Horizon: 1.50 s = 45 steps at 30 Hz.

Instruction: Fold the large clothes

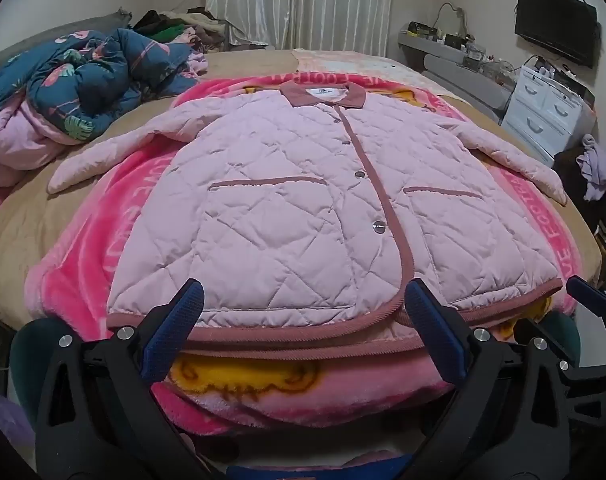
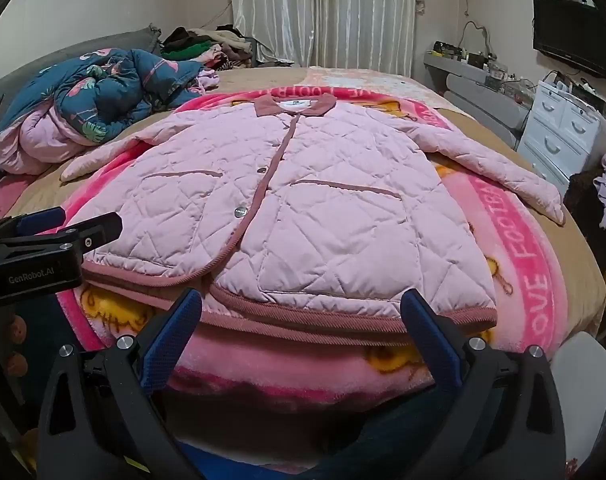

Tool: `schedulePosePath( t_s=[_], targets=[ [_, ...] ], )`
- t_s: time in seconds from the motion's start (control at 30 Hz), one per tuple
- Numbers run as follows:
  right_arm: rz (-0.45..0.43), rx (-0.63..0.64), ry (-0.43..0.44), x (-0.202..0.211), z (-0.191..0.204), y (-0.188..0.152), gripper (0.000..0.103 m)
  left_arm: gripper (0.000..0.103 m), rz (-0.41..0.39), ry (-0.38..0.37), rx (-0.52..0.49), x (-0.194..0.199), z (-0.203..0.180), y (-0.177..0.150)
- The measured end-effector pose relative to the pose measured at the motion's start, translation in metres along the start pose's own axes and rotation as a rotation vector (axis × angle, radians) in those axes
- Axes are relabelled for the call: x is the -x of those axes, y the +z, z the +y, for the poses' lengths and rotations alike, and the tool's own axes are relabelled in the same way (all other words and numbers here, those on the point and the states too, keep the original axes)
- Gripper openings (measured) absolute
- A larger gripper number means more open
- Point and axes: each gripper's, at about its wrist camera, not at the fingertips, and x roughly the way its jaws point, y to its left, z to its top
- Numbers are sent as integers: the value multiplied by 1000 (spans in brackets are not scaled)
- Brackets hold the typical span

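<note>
Bed [image 1: 31, 216], tan sheet, carries everything. On it a plush pink blanket [image 1: 87, 248] with lettered border, probably laid down as a folding surface. Quilted pink jacket [image 1: 287, 208] lies flat on the blanket, front up, buttoned, both sleeves spread out to the sides: laid ready, no fold made yet. Diamond stitching, puffy fill, dusty-rose corded trim and collar. Left tongs [image 1: 303, 328] and right tongs [image 2: 303, 332] both spread wide, grasping nothing, poised just short of the hem, likely to begin there.
</note>
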Motion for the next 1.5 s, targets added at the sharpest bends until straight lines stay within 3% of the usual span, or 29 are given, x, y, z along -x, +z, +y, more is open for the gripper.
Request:
schedulePosePath(
  t_s=[1.5],
  targets=[
    [-9, -11, -8, 3, 0, 5, 99, 94, 5, -9, 8, -4, 3, -3]
  ],
)
